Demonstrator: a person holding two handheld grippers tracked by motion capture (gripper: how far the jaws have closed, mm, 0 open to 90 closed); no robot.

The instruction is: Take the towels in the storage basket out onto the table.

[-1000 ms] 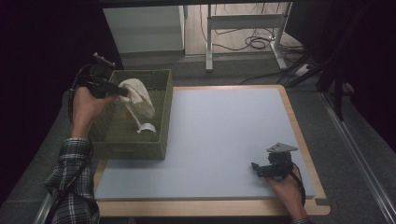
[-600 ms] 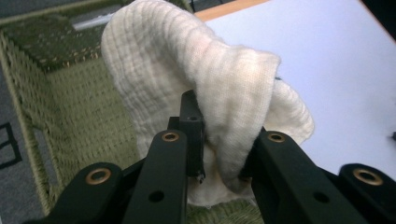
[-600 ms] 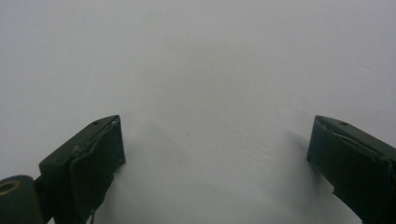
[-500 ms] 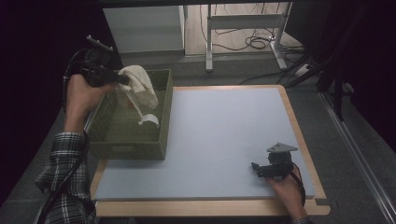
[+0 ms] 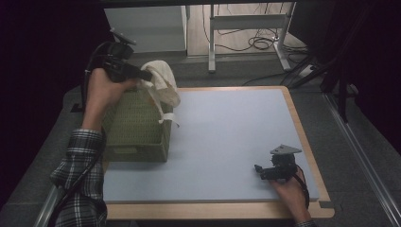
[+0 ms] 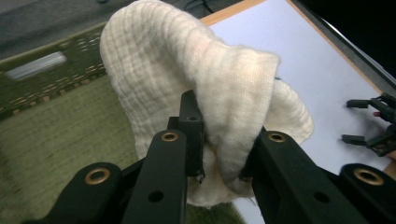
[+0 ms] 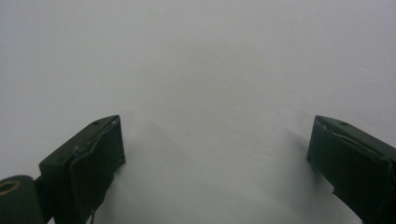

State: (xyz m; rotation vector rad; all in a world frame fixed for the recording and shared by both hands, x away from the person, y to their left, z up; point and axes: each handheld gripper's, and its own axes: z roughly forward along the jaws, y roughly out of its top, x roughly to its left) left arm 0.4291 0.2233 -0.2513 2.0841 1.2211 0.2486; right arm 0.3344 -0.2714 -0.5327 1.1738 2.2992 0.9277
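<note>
Cloth (image 6: pixel 196 84) sits pinched between the left gripper (image 6: pixel 219 154) jaws, above the basket's (image 5: pixel 137 123) far right corner. It hangs lengthwise downward. Right gripper (image 5: pixel 259 171) jaws gape wide, empty.

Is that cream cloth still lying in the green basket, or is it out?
Mostly out. The left tongs pinch the bunched cream cloth above the green woven basket's rim; its tail hangs over the edge.
</note>
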